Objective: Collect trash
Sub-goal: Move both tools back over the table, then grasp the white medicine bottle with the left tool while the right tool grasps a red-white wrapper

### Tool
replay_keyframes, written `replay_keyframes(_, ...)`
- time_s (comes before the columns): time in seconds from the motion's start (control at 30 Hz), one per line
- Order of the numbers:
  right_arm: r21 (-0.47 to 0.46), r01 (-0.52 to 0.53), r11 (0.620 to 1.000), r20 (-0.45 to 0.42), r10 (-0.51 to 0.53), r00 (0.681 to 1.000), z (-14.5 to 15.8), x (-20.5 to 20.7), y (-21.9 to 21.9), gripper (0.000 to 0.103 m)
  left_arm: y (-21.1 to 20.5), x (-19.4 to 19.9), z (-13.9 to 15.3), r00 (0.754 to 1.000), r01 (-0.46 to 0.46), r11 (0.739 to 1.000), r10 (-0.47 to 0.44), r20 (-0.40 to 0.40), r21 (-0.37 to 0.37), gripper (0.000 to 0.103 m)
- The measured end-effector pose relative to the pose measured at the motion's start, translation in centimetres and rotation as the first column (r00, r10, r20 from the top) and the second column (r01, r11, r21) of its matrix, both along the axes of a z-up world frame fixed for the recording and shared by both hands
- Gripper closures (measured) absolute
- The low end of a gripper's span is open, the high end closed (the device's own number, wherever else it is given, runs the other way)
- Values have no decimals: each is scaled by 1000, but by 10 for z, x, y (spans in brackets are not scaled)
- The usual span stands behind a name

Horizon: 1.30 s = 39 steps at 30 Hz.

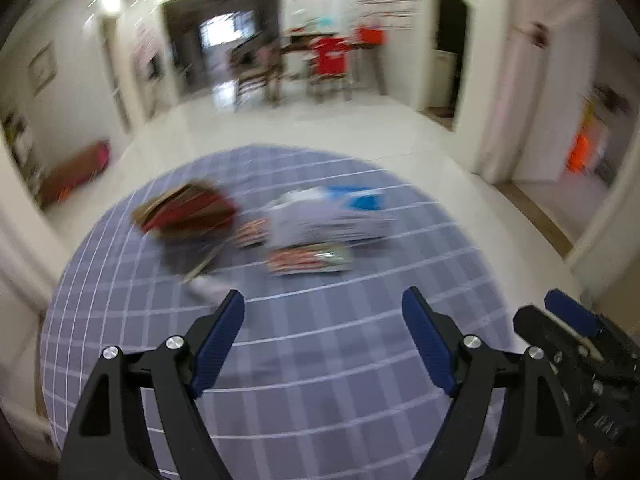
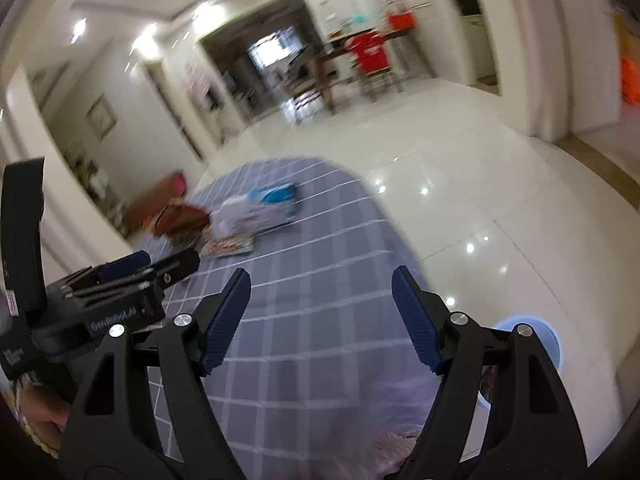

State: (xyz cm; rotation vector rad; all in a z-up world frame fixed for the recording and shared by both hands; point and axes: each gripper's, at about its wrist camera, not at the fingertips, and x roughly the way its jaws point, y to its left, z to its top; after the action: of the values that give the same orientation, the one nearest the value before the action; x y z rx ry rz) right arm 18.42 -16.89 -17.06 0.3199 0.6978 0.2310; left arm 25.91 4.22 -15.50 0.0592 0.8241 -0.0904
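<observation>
Trash lies at the far side of a round table with a blue-grey checked cloth: a red-brown crumpled wrapper, a white and blue packet, a flat red-printed snack wrapper and a small one. All are blurred. My left gripper is open and empty above the near half of the table. My right gripper is open and empty over the table's right edge. The same trash pile shows far ahead in the right wrist view. The right gripper also shows at the left wrist view's right edge.
A light blue bin stands on the glossy white floor right of the table, partly behind my right finger. The left gripper's body is at the left. Chairs and a dining table stand far back.
</observation>
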Motion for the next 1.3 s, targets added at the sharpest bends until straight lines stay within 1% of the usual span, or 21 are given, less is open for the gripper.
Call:
replay_keyframes(0.07, -43, -63, 997, -36, 62, 997, -5, 22, 25, 30, 29, 13, -7, 998, -60, 997, 59, -27, -44, 23)
replay_keyframes(0.17, -105, -126, 986, -70, 120, 990, -12, 44, 54, 29, 56, 25, -19, 992, -117, 990, 112, -64, -84, 23)
replay_keyframes(0.2, -131, -157, 979, -93, 145, 985, -17, 55, 67, 29, 64, 32, -23, 988, -140, 986, 132, -79, -96, 23)
replay_keyframes(0.3, -188, -201, 961, -123, 180, 976, -28, 73, 88, 29, 83, 42, -31, 983, -170, 976, 158, -88, -138, 23)
replay_keyframes(0.37, -200, -222, 954, -141, 196, 970, -34, 85, 96, 29, 87, 45, -36, 981, -184, 973, 172, -89, -138, 24)
replay_keyframes(0.43, -204, -242, 949, -146, 215, 966, -38, 91, 102, 29, 91, 53, -43, 980, -182, 970, 166, -110, -160, 24)
replay_keyframes(0.5, -245, -248, 937, -145, 217, 965, -38, 98, 111, 28, 92, 58, -47, 978, -188, 969, 170, -121, -160, 36)
replay_keyframes(0.53, -259, -257, 931, -144, 226, 963, -38, 101, 115, 27, 94, 61, -50, 978, -184, 970, 163, -132, -161, 45)
replay_keyframes(0.57, -265, -266, 927, -146, 234, 961, -38, 104, 118, 27, 93, 61, -51, 979, -181, 971, 164, -118, -154, 50)
replay_keyframes(0.6, -289, -273, 918, -147, 239, 960, -39, 107, 124, 27, 93, 61, -51, 980, -178, 972, 161, -117, -153, 53)
replay_keyframes(0.7, -335, -299, 893, -154, 261, 953, -42, 113, 136, 27, 92, 63, -51, 984, -155, 977, 139, -113, -149, 53)
replay_keyframes(0.83, -418, -335, 844, -140, 305, 942, -42, 120, 155, 27, 105, 59, -50, 987, -126, 973, 104, -119, -195, 53)
replay_keyframes(0.93, -488, -332, 807, -133, 307, 942, -43, 124, 163, 26, 114, 55, -49, 989, -114, 970, 89, -119, -214, 54)
replay_keyframes(0.97, -496, -343, 798, -140, 316, 938, -44, 128, 166, 26, 121, 51, -49, 989, -113, 970, 88, -119, -216, 54)
replay_keyframes(1.03, -479, -367, 797, -153, 335, 930, -45, 134, 170, 27, 124, 49, -48, 989, -116, 969, 92, -116, -219, 54)
replay_keyframes(1.07, -457, -380, 804, -163, 345, 924, -46, 137, 168, 27, 125, 48, -47, 989, -117, 967, 93, -114, -226, 54)
replay_keyframes(1.1, -420, -396, 817, -175, 355, 918, -47, 140, 165, 34, 127, 47, -46, 990, -115, 964, 90, -113, -240, 54)
replay_keyframes(1.13, -389, -402, 829, -178, 360, 916, -47, 140, 161, 37, 128, 46, -45, 990, -112, 962, 87, -110, -248, 54)
replay_keyframes(1.17, -394, -390, 833, -174, 349, 921, -46, 139, 159, 46, 129, 45, -44, 990, -111, 963, 86, -108, -245, 54)
replay_keyframes(1.23, -394, -390, 832, -179, 347, 921, -45, 137, 156, 53, 126, 42, -43, 992, -96, 968, 74, -104, -233, 54)
replay_keyframes(1.3, -396, -394, 829, -184, 349, 919, -44, 134, 155, 60, 123, 39, -44, 992, -90, 966, 65, -109, -241, 54)
